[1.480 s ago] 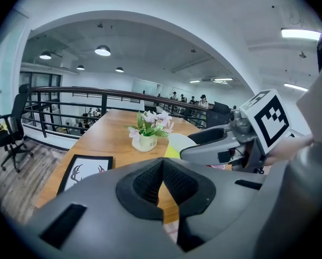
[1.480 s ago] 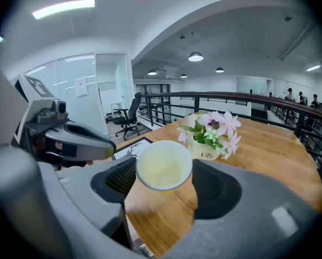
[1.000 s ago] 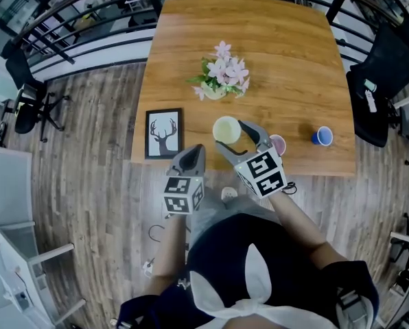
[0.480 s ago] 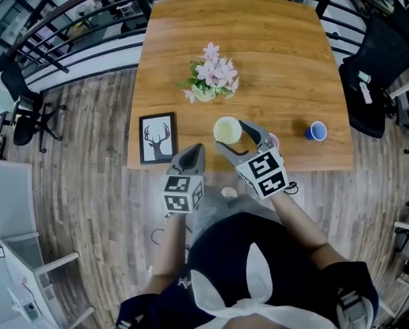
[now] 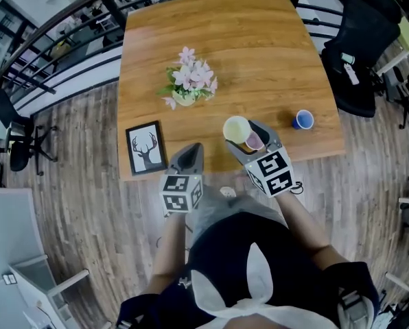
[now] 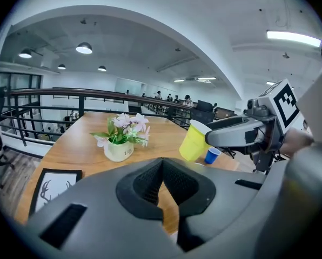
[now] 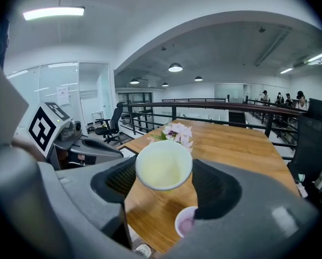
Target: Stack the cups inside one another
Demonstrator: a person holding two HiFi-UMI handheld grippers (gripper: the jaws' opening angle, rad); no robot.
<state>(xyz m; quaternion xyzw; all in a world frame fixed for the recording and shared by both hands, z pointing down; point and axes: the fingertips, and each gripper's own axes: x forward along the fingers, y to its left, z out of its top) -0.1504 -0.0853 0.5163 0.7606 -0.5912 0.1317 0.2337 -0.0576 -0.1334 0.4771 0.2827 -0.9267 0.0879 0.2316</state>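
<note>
My right gripper (image 5: 246, 134) is shut on a yellow cup (image 5: 236, 129) and holds it tilted above the table's near edge. In the right gripper view the yellow cup (image 7: 163, 166) sits between the pads, its mouth facing the camera. A pink cup (image 5: 255, 141) stands on the table just right of it, partly hidden by the jaw; the pink cup (image 7: 185, 222) shows below the yellow one. A blue cup (image 5: 302, 119) stands farther right. My left gripper (image 5: 193, 151) hangs shut and empty off the table's near edge. From the left gripper view I see the yellow cup (image 6: 195, 141) and blue cup (image 6: 212, 155).
A wooden table (image 5: 259, 53) carries a pot of pink flowers (image 5: 186, 88) in the middle and a framed deer picture (image 5: 144, 148) at the near left corner. Black chairs (image 5: 359, 40) stand to the right, and a railing runs behind the table.
The right gripper has carried the yellow cup to the right, closer to the pink cup. The table has shifted left in the head view. The left gripper stays shut.
</note>
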